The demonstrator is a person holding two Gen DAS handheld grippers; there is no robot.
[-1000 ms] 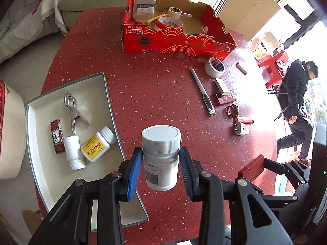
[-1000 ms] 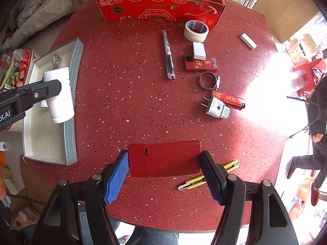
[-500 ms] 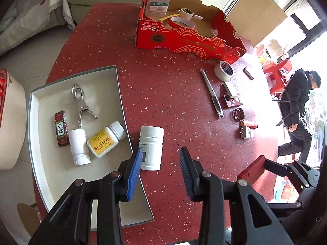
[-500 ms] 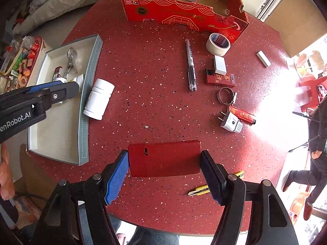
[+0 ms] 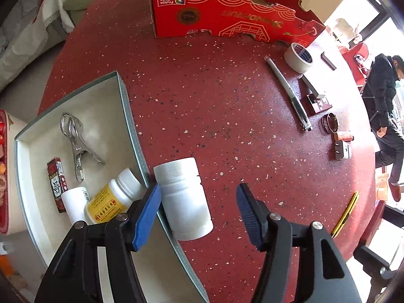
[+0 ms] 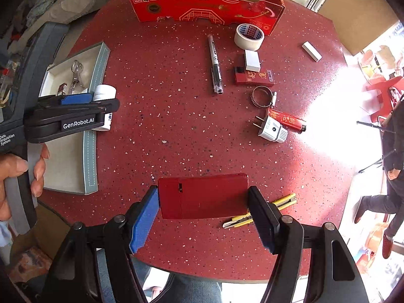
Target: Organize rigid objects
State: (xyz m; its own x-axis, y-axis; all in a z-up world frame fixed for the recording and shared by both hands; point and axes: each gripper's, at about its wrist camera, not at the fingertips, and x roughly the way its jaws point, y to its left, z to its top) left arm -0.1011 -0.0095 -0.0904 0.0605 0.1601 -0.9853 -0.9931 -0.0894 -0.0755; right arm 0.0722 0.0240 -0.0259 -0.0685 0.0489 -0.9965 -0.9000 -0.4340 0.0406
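Note:
A white pill bottle [image 5: 183,198] lies on its side on the red table against the tray's right rim [image 5: 131,131]. My left gripper [image 5: 199,208] is open around it, the left pad beside the bottle, the right pad apart. In the right wrist view the bottle [image 6: 104,93] shows partly behind the left gripper [image 6: 75,111]. My right gripper [image 6: 203,218] is shut on a flat red box [image 6: 203,195] held above the table's near edge.
The tray holds a yellow-label bottle [image 5: 111,200], a small white bottle [image 5: 74,204], a metal clip [image 5: 75,139] and a red packet [image 5: 56,181]. A red cardboard box [image 6: 202,5] stands at the back. Pen [image 6: 214,65], tape roll [image 6: 248,36], plug [image 6: 271,128], utility knife [image 6: 260,210] lie right.
My left gripper has let go of the white bottle; it now lies on the table by the tray rim. The gripper has dropped lower and opened wider. The right gripper keeps the red box.

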